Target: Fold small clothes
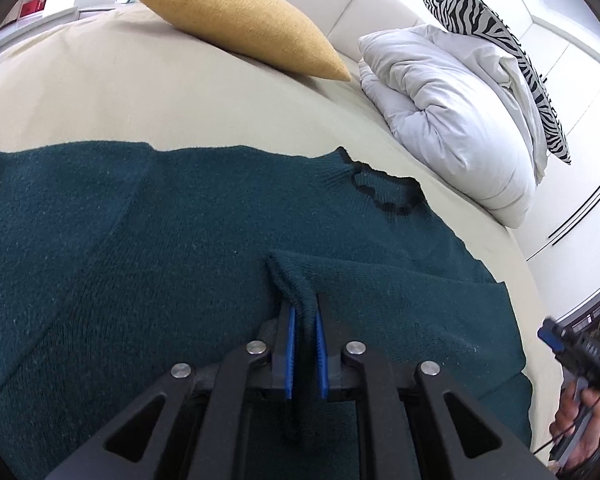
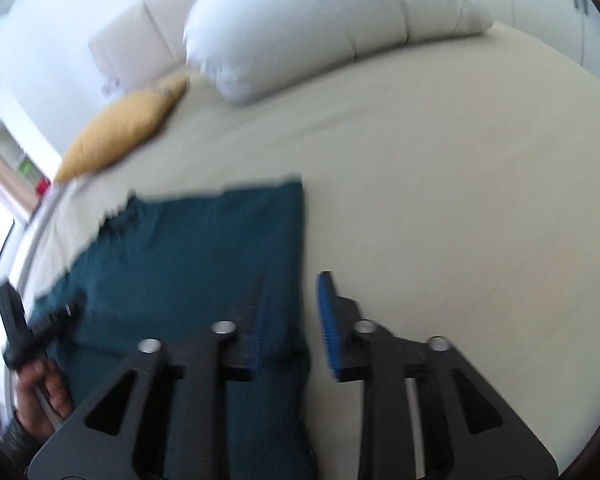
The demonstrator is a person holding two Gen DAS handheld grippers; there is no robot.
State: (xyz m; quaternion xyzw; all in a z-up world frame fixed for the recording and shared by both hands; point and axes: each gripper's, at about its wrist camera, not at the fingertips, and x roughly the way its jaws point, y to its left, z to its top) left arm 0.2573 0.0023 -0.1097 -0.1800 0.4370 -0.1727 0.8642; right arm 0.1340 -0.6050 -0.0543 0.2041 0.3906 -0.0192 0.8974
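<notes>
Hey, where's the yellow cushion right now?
The yellow cushion lies at the far side of the bed, left of the white duvet and beyond the green sweater.

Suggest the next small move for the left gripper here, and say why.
Probably carry the pinched cuff across the sweater toward the neckline, then let go. The left gripper is shut on the sleeve, whose end stands bunched, while the right gripper is open and holds nothing, so the sleeve fold looks unfinished.
</notes>
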